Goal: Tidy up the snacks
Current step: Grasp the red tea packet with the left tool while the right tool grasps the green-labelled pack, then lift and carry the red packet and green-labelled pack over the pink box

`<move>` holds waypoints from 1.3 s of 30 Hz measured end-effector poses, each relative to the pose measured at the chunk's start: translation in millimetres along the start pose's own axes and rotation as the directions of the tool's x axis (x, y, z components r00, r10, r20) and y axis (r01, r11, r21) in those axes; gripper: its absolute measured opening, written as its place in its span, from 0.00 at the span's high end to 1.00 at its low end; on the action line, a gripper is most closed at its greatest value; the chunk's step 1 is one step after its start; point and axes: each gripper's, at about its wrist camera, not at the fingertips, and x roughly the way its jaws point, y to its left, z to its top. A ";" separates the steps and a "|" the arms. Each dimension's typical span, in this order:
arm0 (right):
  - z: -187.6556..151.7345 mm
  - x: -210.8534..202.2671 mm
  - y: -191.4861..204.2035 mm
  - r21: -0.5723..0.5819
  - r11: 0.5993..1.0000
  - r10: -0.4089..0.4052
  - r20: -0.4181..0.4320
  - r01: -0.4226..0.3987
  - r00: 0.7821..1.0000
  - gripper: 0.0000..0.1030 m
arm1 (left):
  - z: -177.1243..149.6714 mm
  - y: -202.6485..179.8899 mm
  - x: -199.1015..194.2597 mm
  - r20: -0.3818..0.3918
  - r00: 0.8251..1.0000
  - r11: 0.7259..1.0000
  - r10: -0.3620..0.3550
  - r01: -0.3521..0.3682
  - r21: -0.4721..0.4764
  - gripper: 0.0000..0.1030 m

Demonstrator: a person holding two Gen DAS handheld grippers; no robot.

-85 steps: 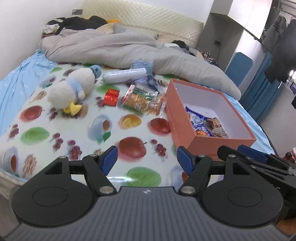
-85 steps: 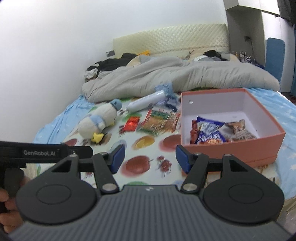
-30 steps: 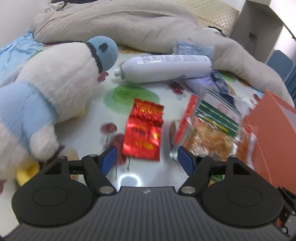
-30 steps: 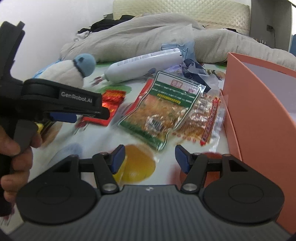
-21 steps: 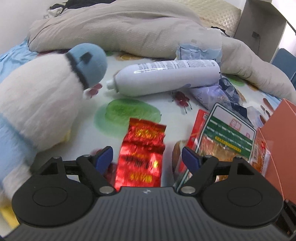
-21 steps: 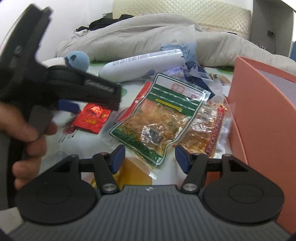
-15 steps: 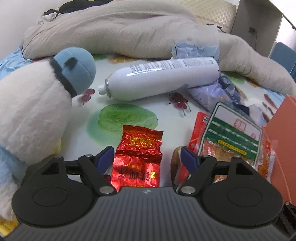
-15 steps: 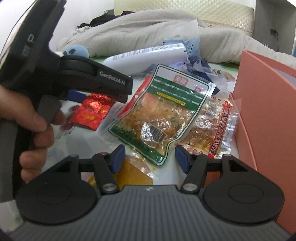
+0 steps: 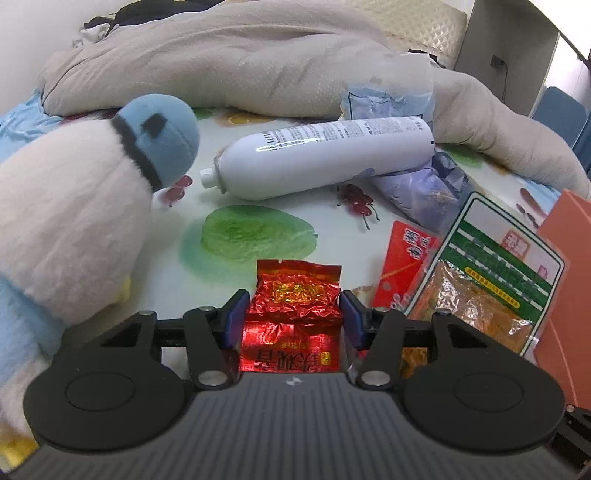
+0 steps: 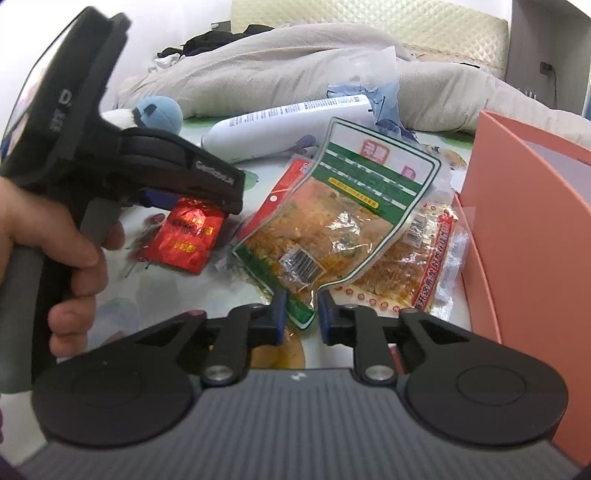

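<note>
Two snack packs are being gripped at once; neither is boxed yet.

Left wrist view: the left gripper [image 9: 293, 314] has just been closing, and its pads are seen against both sides of the red pack [image 9: 293, 295], which lies on the fruit-print bed sheet [image 9: 255, 232]; a plush toy [image 9: 74, 206], a white can [image 9: 325, 157] and a grey quilt [image 9: 240, 62] lie around it. Right wrist view: the right gripper [image 10: 301, 317] has likewise just been closing and is clamped on the near corner of the green pack [image 10: 343, 221], tilted up over another clear pack [image 10: 417, 266], just beside the box [image 10: 524, 236]. Both packs, and others on the bed, are judged still to be boxed. A padded headboard [image 10: 369, 22] closes the room behind.
</note>
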 end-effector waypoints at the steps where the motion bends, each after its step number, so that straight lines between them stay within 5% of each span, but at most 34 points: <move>1: -0.6 -4.1 0.4 0.002 1.000 0.004 -0.002 -0.004 1.000 0.82 | -1.7 0.3 -5.1 -0.001 1.000 1.000 -0.001 0.001 -0.003 0.43; 16: -32.2 -102.3 4.3 0.023 0.998 0.064 -0.060 -0.062 0.996 0.84 | -66.9 5.7 -120.0 -0.046 0.999 0.998 -0.016 0.013 -0.064 0.43; 24: -59.5 -162.1 2.8 0.032 0.997 0.070 -0.074 -0.068 0.995 0.84 | -125.7 -9.7 -181.8 -0.066 0.998 1.000 0.008 -0.007 0.007 0.43; 31: -87.1 -195.2 2.0 0.024 0.995 0.103 -0.126 -0.101 0.987 0.84 | -172.0 -15.9 -211.3 -0.111 0.994 1.000 -0.011 0.011 0.001 0.43; 39: -110.2 -208.3 -12.2 -0.014 1.000 0.024 -0.150 -0.026 0.988 0.78 | -191.8 -18.6 -222.6 -0.130 0.990 0.999 -0.048 0.045 -0.031 0.42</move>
